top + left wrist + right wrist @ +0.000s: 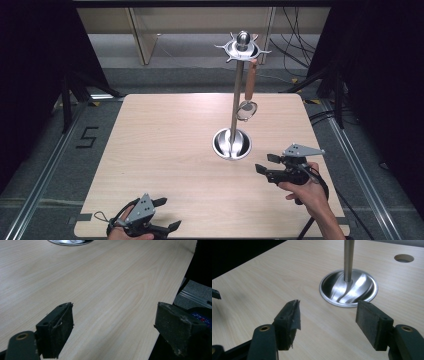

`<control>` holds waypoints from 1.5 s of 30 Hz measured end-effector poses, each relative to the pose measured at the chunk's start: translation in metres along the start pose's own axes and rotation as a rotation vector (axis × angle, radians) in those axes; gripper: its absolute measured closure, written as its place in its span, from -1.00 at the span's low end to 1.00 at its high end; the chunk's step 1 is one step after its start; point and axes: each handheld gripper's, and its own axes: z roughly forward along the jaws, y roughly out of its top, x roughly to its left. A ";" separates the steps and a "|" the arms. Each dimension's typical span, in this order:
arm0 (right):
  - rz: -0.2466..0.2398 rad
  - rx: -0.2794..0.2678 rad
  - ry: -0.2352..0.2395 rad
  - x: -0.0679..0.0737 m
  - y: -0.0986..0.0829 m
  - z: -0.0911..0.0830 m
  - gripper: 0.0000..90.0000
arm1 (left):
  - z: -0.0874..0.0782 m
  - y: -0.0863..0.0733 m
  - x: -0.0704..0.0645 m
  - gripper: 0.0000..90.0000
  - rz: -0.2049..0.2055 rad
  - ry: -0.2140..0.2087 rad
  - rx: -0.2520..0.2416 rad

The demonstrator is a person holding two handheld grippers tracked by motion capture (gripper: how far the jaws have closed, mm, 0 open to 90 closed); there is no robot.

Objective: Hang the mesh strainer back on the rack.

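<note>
From the high view, your left gripper (159, 215) sits at the table's (165, 145) six o'clock corner, jaws released; your right gripper (265, 164) rests at four o'clock of the stand (235, 100), also spread and empty. The ladle (248, 90) hangs from the stand's top ring at one o'clock, long axis vertical, bowl down. It likely handles stiff and light, the steel bowl slippery; take the wooden handle.

In the left gripper view, bare table lies between the parted jaws.

In the right gripper view, the stand's base (348, 288) lies at twelve o'clock.
</note>
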 end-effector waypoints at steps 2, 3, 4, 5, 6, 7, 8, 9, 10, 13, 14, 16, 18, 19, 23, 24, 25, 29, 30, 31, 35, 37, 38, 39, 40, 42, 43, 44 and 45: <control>-0.003 0.012 0.012 0.000 -0.003 0.002 -0.19 | 0.000 0.000 0.000 -0.67 0.004 0.005 0.004; 0.004 0.028 0.004 0.002 -0.004 0.001 -0.20 | -0.001 0.000 0.001 -0.67 0.017 0.006 0.013; 0.015 0.013 0.012 0.002 -0.006 0.003 -0.20 | -0.001 0.001 0.001 -0.67 0.033 0.005 0.012; 0.014 0.017 0.017 0.002 -0.007 0.003 -0.20 | -0.002 0.001 0.003 -0.67 0.048 0.004 0.014; 0.012 0.024 0.015 0.003 -0.008 0.003 -0.21 | -0.001 0.000 0.001 -0.67 0.014 0.002 0.015; 0.009 0.028 0.015 0.003 -0.009 0.003 -0.21 | -0.001 0.000 0.001 -0.67 0.014 0.006 0.017; -0.020 0.016 0.008 0.001 -0.010 0.004 -0.21 | -0.001 0.000 0.001 -0.67 0.013 0.003 0.017; 0.012 0.022 0.022 0.004 -0.010 0.003 -0.22 | -0.001 0.000 0.001 -0.67 0.021 0.011 0.015; 0.005 0.024 0.024 0.004 -0.011 0.003 -0.22 | -0.001 0.001 0.002 -0.67 0.038 0.004 0.013; 0.003 0.027 0.021 0.004 -0.013 0.004 -0.25 | -0.001 0.001 0.004 -0.67 0.063 0.006 0.011; -0.015 0.010 0.022 0.004 -0.014 0.005 -0.25 | 0.001 0.001 0.001 -0.67 0.023 -0.005 -0.012; 0.010 0.034 0.030 0.006 -0.016 0.004 -0.25 | 0.000 0.001 0.001 -0.67 0.030 -0.001 -0.002; -0.015 0.019 0.035 0.004 -0.018 0.006 -0.25 | 0.000 0.001 0.001 -0.67 0.030 -0.006 -0.003; -0.002 0.035 0.028 0.005 -0.019 0.005 -0.26 | 0.000 0.001 0.001 -0.67 0.033 -0.005 -0.003; 0.008 0.036 0.033 0.005 -0.023 0.006 -0.27 | 0.000 0.001 0.000 -0.67 0.026 -0.005 -0.004; -0.001 0.034 0.035 0.004 -0.024 0.006 -0.27 | 0.000 0.001 0.001 -0.67 0.033 -0.004 0.001; -0.021 0.033 0.030 0.003 -0.024 0.006 -0.28 | 0.000 0.001 0.000 -0.67 0.026 -0.004 -0.005; 0.014 0.030 0.025 0.007 -0.027 0.004 -0.32 | 0.001 0.001 -0.001 -0.67 0.021 -0.002 -0.011; -0.001 0.010 0.034 0.005 -0.028 0.006 -0.32 | 0.001 0.001 0.000 -0.67 0.022 -0.006 -0.008; -0.007 0.012 0.027 0.005 -0.029 0.005 -0.34 | 0.001 0.000 -0.001 -0.67 0.022 -0.006 -0.009; -0.003 -0.011 0.055 0.009 -0.034 0.007 -0.37 | 0.001 0.000 -0.002 -0.67 0.001 -0.006 -0.005; -0.009 -0.011 0.058 0.011 -0.037 0.008 -0.39 | 0.001 0.000 -0.002 -0.67 0.000 -0.006 -0.006; -0.002 0.003 0.048 0.013 -0.037 0.007 -0.40 | 0.001 0.000 -0.002 -0.67 0.000 -0.006 -0.006; 0.018 0.004 0.059 0.015 -0.039 0.008 -0.42 | 0.001 0.000 -0.002 -0.67 0.001 -0.005 -0.005; -0.010 0.003 0.053 0.013 -0.039 0.007 -0.43 | 0.001 0.000 -0.002 -0.67 0.000 -0.005 -0.005; 0.031 0.004 0.070 0.018 -0.042 0.007 -0.47 | 0.001 0.000 -0.002 -0.67 -0.002 -0.013 0.001; 0.009 -0.011 0.074 0.016 -0.042 0.008 -0.48 | 0.001 0.000 -0.001 -0.67 0.006 -0.009 0.004; 0.025 0.002 0.080 0.018 -0.044 0.007 -0.49 | 0.001 0.000 -0.001 -0.67 0.006 -0.009 0.006; 0.001 0.003 0.069 0.016 -0.044 0.007 -0.51 | 0.001 0.000 -0.001 -0.67 0.005 -0.008 0.006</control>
